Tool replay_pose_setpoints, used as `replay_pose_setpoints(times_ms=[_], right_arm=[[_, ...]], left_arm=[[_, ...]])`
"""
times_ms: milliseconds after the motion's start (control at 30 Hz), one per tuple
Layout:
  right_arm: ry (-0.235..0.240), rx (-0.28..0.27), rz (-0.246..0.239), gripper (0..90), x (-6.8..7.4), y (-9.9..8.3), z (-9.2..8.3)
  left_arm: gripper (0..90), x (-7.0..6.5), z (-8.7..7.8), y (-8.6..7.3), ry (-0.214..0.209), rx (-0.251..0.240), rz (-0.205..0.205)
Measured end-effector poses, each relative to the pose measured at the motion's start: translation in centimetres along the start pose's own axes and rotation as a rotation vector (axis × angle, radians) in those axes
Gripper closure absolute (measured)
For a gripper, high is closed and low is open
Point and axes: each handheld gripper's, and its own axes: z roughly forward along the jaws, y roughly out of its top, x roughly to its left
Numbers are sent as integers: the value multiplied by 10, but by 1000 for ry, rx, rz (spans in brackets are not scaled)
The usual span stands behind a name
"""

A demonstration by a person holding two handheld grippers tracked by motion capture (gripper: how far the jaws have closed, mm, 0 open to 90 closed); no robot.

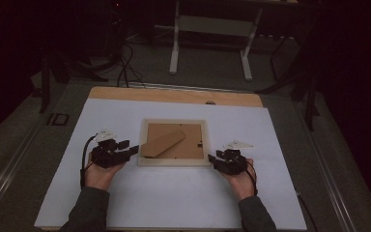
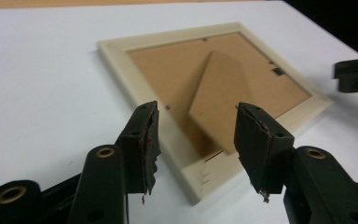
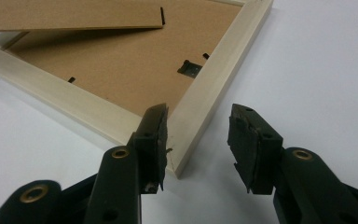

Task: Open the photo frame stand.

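Note:
A pale wooden picture frame (image 1: 174, 163) lies face down in the middle of the white sheet, its brown backing board up. Its cardboard stand (image 1: 163, 143) is tilted up off the backing. My left gripper (image 1: 133, 149) is at the frame's near left corner and stands open. In the left gripper view its jaws (image 2: 196, 135) straddle that corner of the frame (image 2: 116, 60) without touching it, with the stand (image 2: 223, 98) beyond. My right gripper (image 1: 211, 158) is open at the near right corner. In the right gripper view the frame's corner (image 3: 214, 74) sits between the spread jaws (image 3: 198, 140).
A white sheet (image 1: 125, 203) covers the table, with a strip of bare wood (image 1: 174, 94) along the far edge. A small metal clip (image 3: 189, 68) sits on the backing. Beyond the table are a white stand's legs (image 1: 175, 58) and cables (image 1: 125, 67) on a dark floor.

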Motion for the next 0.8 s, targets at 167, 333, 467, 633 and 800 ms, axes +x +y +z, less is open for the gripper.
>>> replay_pose_setpoints(times_ms=[167,333,467,633,800], right_arm=[[10,-1,-2,559,1,1,0],[21,-5,2,550,0,0,0],[22,0,9,549,-3,-1,1],[26,-1,10,540,-4,-1,1],[29,-8,10,535,-5,-1,0]], left_arm=[[525,-4,8,11,-16,26,22],[508,-4,19,18,-4,43,12],[487,-2,24,20,-5,37,-15],[488,-6,32,24,-4,70,18],[487,-9,40,28,-16,83,25]])
